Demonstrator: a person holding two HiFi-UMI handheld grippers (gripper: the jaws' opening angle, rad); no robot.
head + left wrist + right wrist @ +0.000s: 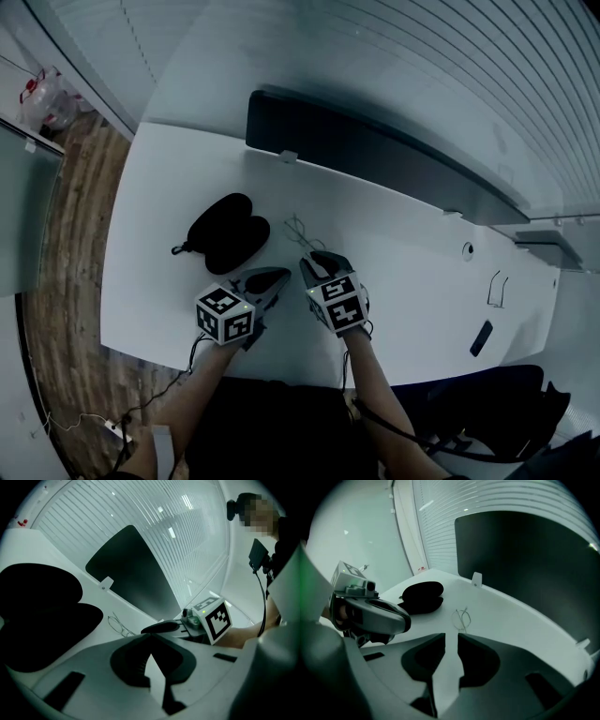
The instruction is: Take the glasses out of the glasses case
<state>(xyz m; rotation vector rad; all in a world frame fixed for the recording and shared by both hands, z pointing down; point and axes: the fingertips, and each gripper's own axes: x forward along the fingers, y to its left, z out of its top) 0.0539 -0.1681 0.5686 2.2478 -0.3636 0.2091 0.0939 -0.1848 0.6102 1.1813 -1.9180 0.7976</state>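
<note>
The wire-framed glasses [302,230] lie on the tabletop [412,281], just beside the open black glasses case [228,232]; the task looks done; left tongs [278,276] are pressed together, empty; right tongs [317,260] are slightly spread, holding nothing

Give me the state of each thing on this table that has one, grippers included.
Glasses case: open, lying flat on the table.
Glasses: out of the case, lying on the table beside it.
Left gripper: shut, empty.
Right gripper: open, nothing between its jaws.
</note>
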